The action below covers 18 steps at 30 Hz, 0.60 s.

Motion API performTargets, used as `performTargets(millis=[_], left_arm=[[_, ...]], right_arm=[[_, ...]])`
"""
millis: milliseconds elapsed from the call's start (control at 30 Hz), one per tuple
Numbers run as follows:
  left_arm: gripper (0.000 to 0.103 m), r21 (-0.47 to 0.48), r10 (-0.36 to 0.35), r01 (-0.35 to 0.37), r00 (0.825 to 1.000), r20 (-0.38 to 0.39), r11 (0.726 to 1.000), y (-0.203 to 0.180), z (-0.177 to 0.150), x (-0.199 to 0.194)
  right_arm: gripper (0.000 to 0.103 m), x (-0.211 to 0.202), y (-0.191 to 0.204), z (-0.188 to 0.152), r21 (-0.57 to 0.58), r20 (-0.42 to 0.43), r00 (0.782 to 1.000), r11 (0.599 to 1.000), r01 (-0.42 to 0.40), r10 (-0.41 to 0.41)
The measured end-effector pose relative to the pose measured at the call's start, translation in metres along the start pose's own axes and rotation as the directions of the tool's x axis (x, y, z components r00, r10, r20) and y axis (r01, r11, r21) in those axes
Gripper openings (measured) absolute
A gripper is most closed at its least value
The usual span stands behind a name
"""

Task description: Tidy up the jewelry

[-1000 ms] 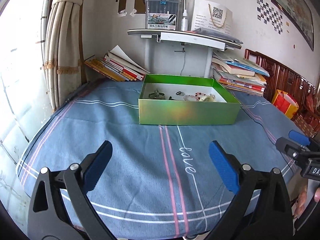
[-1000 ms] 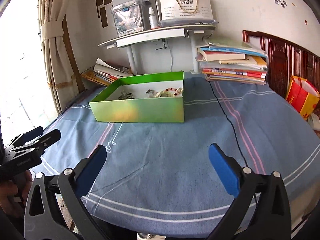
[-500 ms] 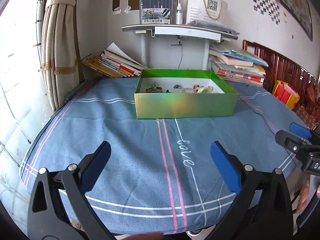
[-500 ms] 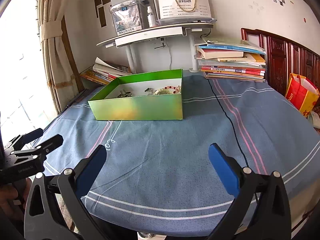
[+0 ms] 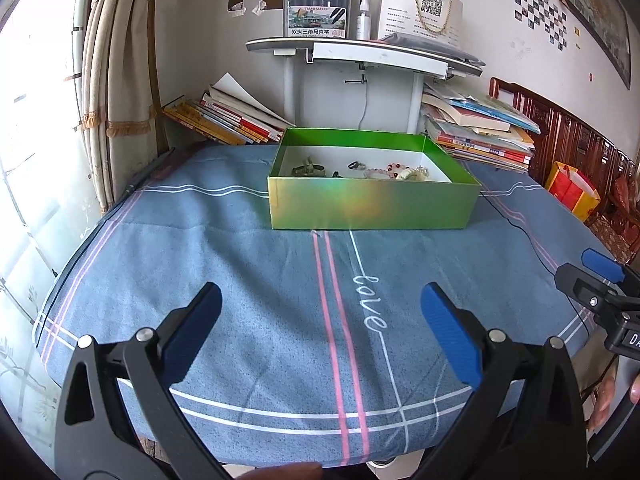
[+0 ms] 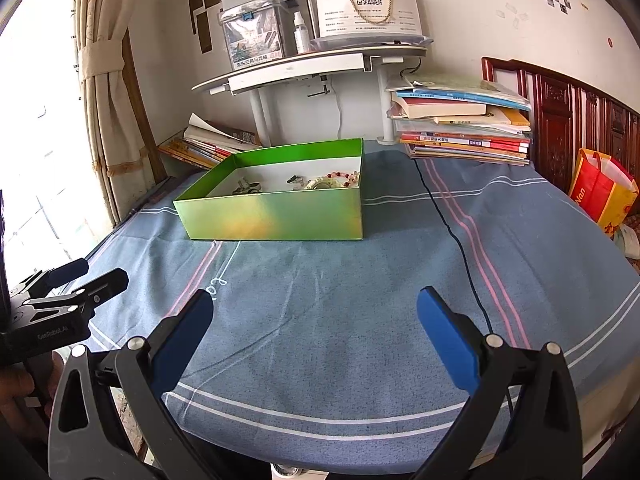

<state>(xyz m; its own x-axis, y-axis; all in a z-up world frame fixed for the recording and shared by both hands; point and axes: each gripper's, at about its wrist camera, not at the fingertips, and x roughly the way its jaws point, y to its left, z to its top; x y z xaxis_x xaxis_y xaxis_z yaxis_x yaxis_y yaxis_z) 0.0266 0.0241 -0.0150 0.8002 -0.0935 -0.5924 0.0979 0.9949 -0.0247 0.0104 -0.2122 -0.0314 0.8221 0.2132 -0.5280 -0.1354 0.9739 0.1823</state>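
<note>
A green box [image 5: 372,208] stands on the blue striped tablecloth [image 5: 248,264] at the far middle; it also shows in the right wrist view [image 6: 276,216]. Inside lie several pieces of jewelry: a green bracelet [image 5: 307,169], a dark ring [image 5: 356,165] and a pink bead bracelet [image 5: 394,171]; the bead bracelet [image 6: 340,177] shows at the box's right end. My left gripper [image 5: 320,310] is open and empty near the table's front edge. My right gripper [image 6: 314,312] is open and empty, to the right of the left one.
Book stacks lie behind the box at the left [image 5: 224,116] and right [image 5: 480,128]. A white shelf [image 5: 360,50] stands at the back. A black cable [image 6: 448,224] runs across the cloth right of the box. A red-yellow bag [image 6: 604,192] sits at the far right.
Both grippers have drawn back and lifted slightly, so the box looks a little farther. Both stay open and empty.
</note>
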Motion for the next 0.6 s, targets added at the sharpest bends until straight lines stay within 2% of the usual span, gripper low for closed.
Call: performTargets(millis=[600], left_arm=[[0.099, 0.001, 0.004, -0.004, 1.0, 0.004, 1.0, 0.0012, 0.0007, -0.0011]], right_arm=[[0.1, 0.0026, 0.0044, 0.0003, -0.014, -0.003, 1.0, 1.0, 0.0, 0.0]])
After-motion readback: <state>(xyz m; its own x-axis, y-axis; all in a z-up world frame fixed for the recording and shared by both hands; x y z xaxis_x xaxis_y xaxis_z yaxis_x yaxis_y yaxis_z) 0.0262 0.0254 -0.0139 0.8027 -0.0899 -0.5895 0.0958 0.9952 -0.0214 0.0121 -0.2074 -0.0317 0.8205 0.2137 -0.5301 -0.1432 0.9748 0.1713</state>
